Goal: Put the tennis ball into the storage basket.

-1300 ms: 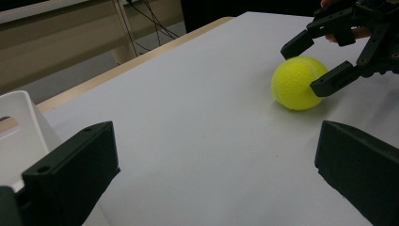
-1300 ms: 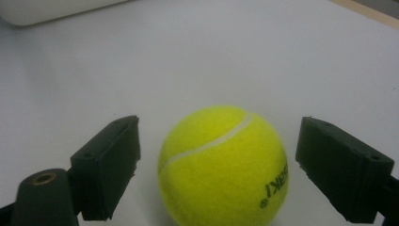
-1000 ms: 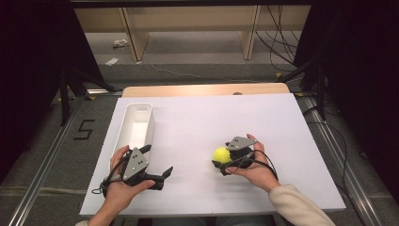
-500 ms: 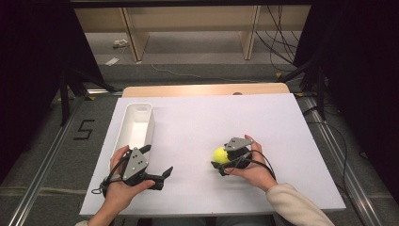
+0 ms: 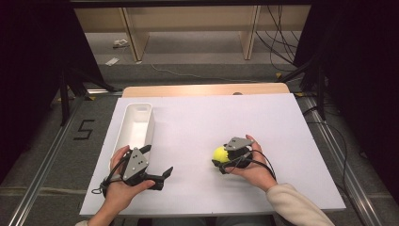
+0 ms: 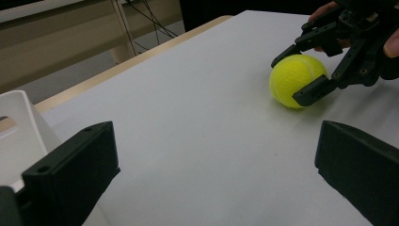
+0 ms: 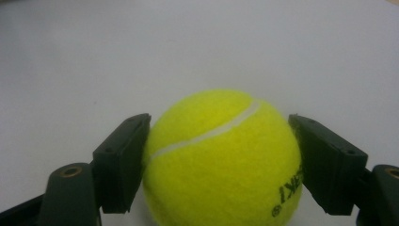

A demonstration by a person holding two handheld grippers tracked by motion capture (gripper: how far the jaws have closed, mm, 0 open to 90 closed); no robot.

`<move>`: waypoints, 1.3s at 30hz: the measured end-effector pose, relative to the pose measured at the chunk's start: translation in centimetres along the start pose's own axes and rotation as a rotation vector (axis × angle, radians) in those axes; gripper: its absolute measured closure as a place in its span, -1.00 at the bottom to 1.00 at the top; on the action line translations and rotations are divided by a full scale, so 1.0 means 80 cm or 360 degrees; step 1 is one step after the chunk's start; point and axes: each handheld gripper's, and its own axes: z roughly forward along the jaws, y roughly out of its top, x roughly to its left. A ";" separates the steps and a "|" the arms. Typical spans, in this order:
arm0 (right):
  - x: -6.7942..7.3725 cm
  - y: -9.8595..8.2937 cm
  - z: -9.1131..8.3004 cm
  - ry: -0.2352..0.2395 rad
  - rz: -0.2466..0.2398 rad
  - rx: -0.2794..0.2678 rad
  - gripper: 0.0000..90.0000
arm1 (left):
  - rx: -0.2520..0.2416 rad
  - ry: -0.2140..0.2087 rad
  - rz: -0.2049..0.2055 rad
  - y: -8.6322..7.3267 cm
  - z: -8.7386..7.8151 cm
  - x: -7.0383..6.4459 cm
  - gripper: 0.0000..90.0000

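1. My right tool (image 5: 222, 159) sits on the near right part of the white worktop (image 5: 197, 122), and its jaws are clamped on the yellow tennis ball (image 5: 219, 154).
2. In the right gripper view the tennis ball (image 7: 221, 160) sits squarely between the two black jaws, each pad pressed against a flank of the felt, with a white seam curving over its top and black lettering low on its right side.
3. From the left gripper view I see the ball (image 6: 296, 80) resting on the worktop (image 6: 188, 117), with the right tool (image 6: 301, 75) gripping it from the far side, one jaw over the top and one across the front.
4. My left tool (image 5: 157, 162) rests at the near left of the worktop, held in my left hand (image 5: 120, 186), and its jaws stand wide apart with nothing between them.
5. That left tool points across the worktop toward the ball, well apart from it.
6. A long white tray (image 5: 136, 127) lies on the left part of the worktop, just beyond the left tool; in the left gripper view its corner (image 6: 19, 127) shows just beside the left jaw.
7. My right hand (image 5: 254, 167) wraps the right tool from the near side, a pale sleeve (image 5: 296, 207) trailing back toward me.
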 end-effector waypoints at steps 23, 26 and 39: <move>-0.003 0.005 -0.005 0.0007 0.0001 -0.0035 -0.41 | -0.0002 0.0008 0.0003 0.000 -0.001 0.002 -1.00; -0.004 0.005 -0.006 0.0005 0.0001 -0.0032 -0.41 | -0.0001 0.0007 0.0004 0.000 -0.001 0.002 -1.00; -0.005 0.007 -0.009 0.0009 0.0013 -0.0053 -0.40 | -0.0002 0.0006 0.0005 0.000 -0.002 0.002 -1.00</move>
